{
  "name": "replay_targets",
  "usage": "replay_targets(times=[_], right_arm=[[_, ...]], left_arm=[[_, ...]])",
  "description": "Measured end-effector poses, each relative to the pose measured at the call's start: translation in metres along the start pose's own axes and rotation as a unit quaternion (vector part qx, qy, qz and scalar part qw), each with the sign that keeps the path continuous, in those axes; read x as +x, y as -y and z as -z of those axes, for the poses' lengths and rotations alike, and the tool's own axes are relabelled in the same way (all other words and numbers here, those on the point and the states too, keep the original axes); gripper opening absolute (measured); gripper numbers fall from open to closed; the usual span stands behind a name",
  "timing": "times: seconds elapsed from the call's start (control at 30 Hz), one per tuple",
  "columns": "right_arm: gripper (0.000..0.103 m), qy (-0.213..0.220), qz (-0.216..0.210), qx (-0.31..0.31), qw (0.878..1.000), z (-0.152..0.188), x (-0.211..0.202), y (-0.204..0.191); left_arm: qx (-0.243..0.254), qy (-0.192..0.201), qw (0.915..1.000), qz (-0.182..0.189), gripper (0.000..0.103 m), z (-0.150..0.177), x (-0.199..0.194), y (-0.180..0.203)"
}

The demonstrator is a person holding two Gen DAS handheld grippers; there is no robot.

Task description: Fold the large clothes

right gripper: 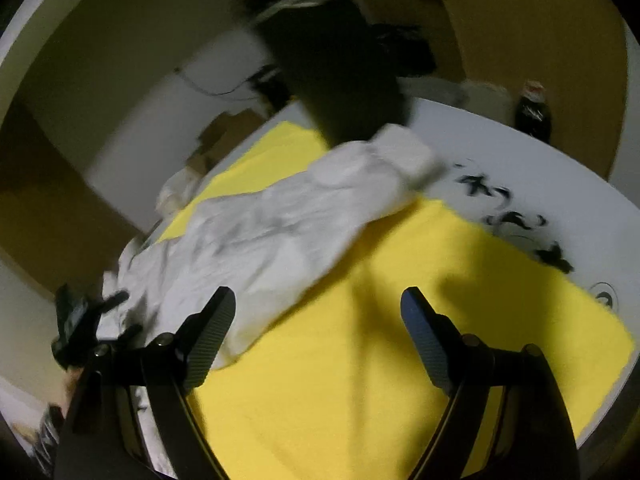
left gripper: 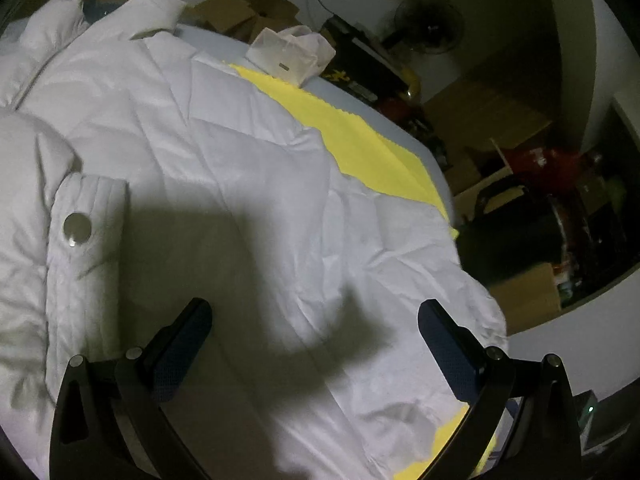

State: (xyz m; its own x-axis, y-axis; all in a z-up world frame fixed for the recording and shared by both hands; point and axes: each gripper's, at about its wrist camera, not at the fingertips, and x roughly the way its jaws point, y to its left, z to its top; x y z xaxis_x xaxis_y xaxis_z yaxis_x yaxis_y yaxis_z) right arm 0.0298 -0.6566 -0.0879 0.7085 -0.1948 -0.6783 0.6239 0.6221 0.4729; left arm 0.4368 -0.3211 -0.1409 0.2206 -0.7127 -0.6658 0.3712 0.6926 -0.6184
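White padded jacket (left gripper: 208,152) lies crumpled, spread over yellow cloth (left gripper: 360,120).

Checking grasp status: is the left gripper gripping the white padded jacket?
No: the left gripper hangs open above the white padded jacket, fingers wide apart.

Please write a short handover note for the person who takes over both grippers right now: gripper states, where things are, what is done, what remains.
Left gripper: open, holding nothing, above the white padded jacket.
Right gripper: open, holding nothing, above the yellow cloth, beside the jacket.
The jacket lies on the yellow cloth on the white table; a cuff with a snap button rests across its body.
Done: one sleeve seems folded in.
Left: the rest of the folding; the jacket looks bunched, not compact.
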Motion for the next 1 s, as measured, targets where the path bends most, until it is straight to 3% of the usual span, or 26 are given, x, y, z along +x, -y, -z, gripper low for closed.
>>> replay_targets(times=[0.1,0.23,0.33,0.4,0.47,0.53,0.6,0.63,0.67,0.8,1.0], right_arm=[[0.085,-0.009,-0.033,0.075,0.997,-0.016,0.021,0.032],[0.084,-0.024,-0.075,0.181,0.98,-0.039,0.057,0.064],[0.075,-0.037,-0.101,0.233,0.967,-0.053,0.084,0.074],[0.07,-0.039,-0.112,0.238,0.964,-0.063,0.098,0.071],[0.07,-0.042,-0.094,0.234,0.967,-0.071,0.11,0.067],[0.062,-0.041,-0.083,0.242,0.966,-0.075,0.12,0.065],[0.034,-0.043,-0.061,0.238,0.968,-0.078,0.127,0.062],[0.028,-0.044,-0.051,0.236,0.969,-0.078,0.129,0.062],[0.016,-0.046,-0.051,0.235,0.969,-0.079,0.133,0.061],[0.01,-0.021,-0.064,0.232,0.97,-0.078,0.121,0.055],[0.008,0.08,-0.09,0.179,0.977,-0.088,0.058,0.009]], left_arm=[[0.01,-0.007,0.9997,-0.02,0.103,-0.002,0.013,-0.002],[0.043,-0.011,0.9977,-0.051,0.103,0.001,0.025,0.006],[0.065,-0.007,0.9962,-0.058,0.102,0.005,0.027,0.009],[0.063,-0.007,0.9966,-0.053,0.102,0.006,0.026,0.007],[0.054,-0.009,0.9977,-0.04,0.102,0.003,0.026,0.004],[0.047,-0.011,0.9985,-0.028,0.102,0.003,0.021,0.0],[0.044,-0.012,0.9988,-0.018,0.102,0.002,0.02,-0.002],[0.044,-0.013,0.9988,-0.014,0.102,0.002,0.019,-0.003],[0.044,-0.013,0.9989,-0.012,0.102,0.002,0.018,-0.003],[0.037,-0.008,0.9993,-0.004,0.103,0.002,0.016,-0.005],[0.032,-0.002,0.9991,-0.029,0.103,0.002,0.019,0.001]])
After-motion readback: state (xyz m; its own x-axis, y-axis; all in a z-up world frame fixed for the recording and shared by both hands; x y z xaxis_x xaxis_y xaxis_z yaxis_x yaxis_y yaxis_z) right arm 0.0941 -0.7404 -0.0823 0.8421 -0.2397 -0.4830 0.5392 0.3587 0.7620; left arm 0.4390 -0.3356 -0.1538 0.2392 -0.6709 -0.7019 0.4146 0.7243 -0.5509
